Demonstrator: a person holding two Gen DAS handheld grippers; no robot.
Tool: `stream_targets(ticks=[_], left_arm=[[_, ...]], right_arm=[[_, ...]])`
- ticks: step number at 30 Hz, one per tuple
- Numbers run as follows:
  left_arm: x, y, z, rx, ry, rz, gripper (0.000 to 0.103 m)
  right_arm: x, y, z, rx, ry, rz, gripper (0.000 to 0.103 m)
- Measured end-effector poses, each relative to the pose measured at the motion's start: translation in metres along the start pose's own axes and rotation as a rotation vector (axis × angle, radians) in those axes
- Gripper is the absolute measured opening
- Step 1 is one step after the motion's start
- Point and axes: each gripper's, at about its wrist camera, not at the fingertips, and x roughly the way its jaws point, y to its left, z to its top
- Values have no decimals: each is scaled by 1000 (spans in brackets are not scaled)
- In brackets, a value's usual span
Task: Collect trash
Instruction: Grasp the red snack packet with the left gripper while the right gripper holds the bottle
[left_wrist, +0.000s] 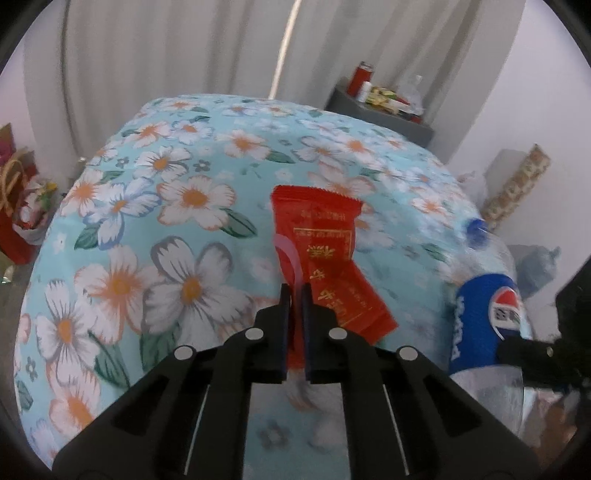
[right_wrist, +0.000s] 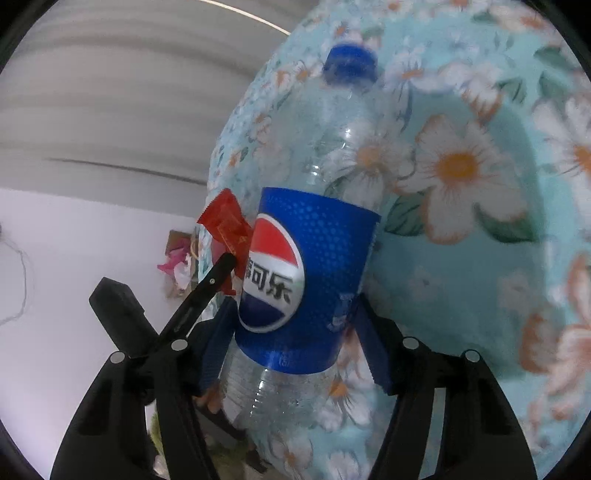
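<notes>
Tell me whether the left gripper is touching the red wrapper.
Touching. The left wrist view shows the left gripper with its jaws closed on the red wrapper.

Bed (left_wrist: 184, 192) under pale blue floral sheet, red wrapper (left_wrist: 325, 251), clear cola bottle (right_wrist: 306, 236) at its edge

Clear plastic bottle (right_wrist: 306, 236) between the right gripper's (right_wrist: 295, 332) fingers: blue label with the red-white-blue Pepsi globe and Chinese characters "可乐". Red wrapper (left_wrist: 325, 258) at the left gripper's (left_wrist: 295, 295) tips: gold Chinese print, not legible.
</notes>
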Motion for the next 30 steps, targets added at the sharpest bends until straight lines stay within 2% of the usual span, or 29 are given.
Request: stream_targets(ticks=[3,6,9,11,13,15,16,20,24,25,27,30], left_arm=[[-22,-6,-9,31,33,-70,4],[-41,-12,-23,98,106,-137,4],[-55,-19,-43,158,174,-156,5],[-56,-19,-53,137,206,-175,5],[-51,-19,-61,84,227,-190,13],[-46,-19,-66,43,225,-204,27],[-43,-20,-68,21,218,-214,29],[-23,-20,-71,-29,235,-187,31],[-15,-22,-70,-45,208,-153,29],[-14,-25,-69,-31,198,-138,28],[-15,-30,-69,11,175,-99,20],[-14,-41,-69,95,153,-53,15]], right_arm=[[-28,0,-5,-53,0,-36,62],[-54,-5,-20,-106,25,-88,60],[-70,-15,-40,-134,33,-155,59],[-68,-20,-53,-137,35,-192,59],[-67,-26,-60,-137,27,-199,59],[-66,-28,-63,-146,4,-206,59],[-67,-29,-63,-147,-3,-210,59],[-66,-29,-63,-158,-4,-219,59],[-68,-29,-65,-159,2,-214,59],[-68,-29,-65,-165,0,-215,60],[-67,-27,-65,-169,1,-219,61],[-68,-27,-65,-178,-3,-245,66]])
